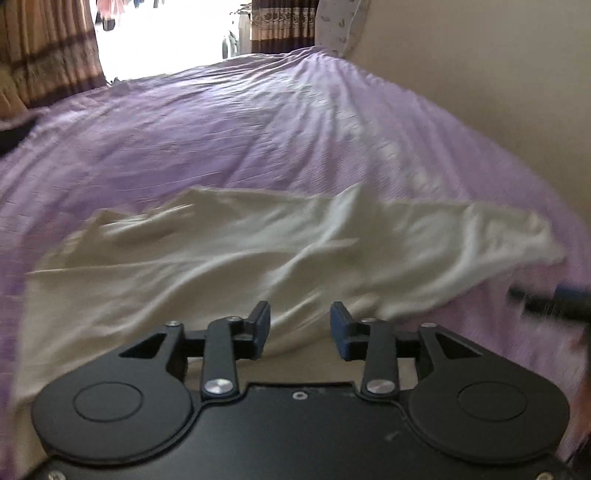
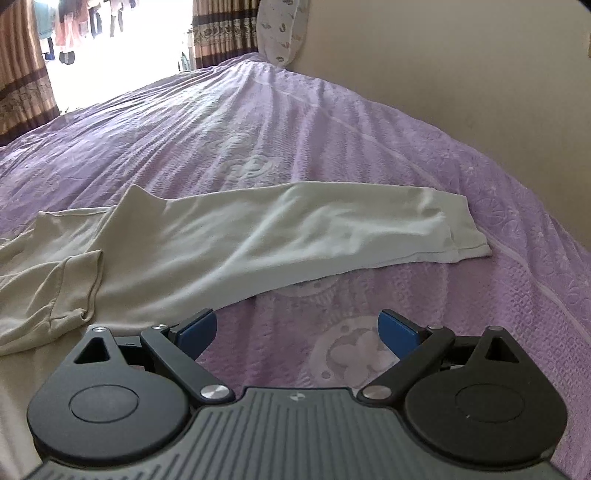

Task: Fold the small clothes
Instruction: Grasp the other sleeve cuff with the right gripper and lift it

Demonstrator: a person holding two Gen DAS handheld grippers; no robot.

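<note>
A cream long-sleeved garment (image 1: 229,258) lies spread on the purple bedspread (image 1: 258,129). My left gripper (image 1: 300,330) hovers over the garment's near part, jaws open and empty; this view is motion-blurred. In the right wrist view the garment (image 2: 221,240) stretches one sleeve to the right, its cuff (image 2: 458,225) flat on the bedspread (image 2: 406,147), and another sleeve (image 2: 62,291) is folded over at the left. My right gripper (image 2: 297,332) is wide open and empty over bare bedspread just right of the garment's near edge. It also shows at the left wrist view's right edge (image 1: 550,299).
A beige wall (image 2: 461,74) runs along the bed's right side. A patterned pillow (image 2: 282,29) leans at the far end. Brown curtains (image 2: 22,85) flank a bright window (image 2: 122,37) at the back. The bedspread extends far beyond the garment.
</note>
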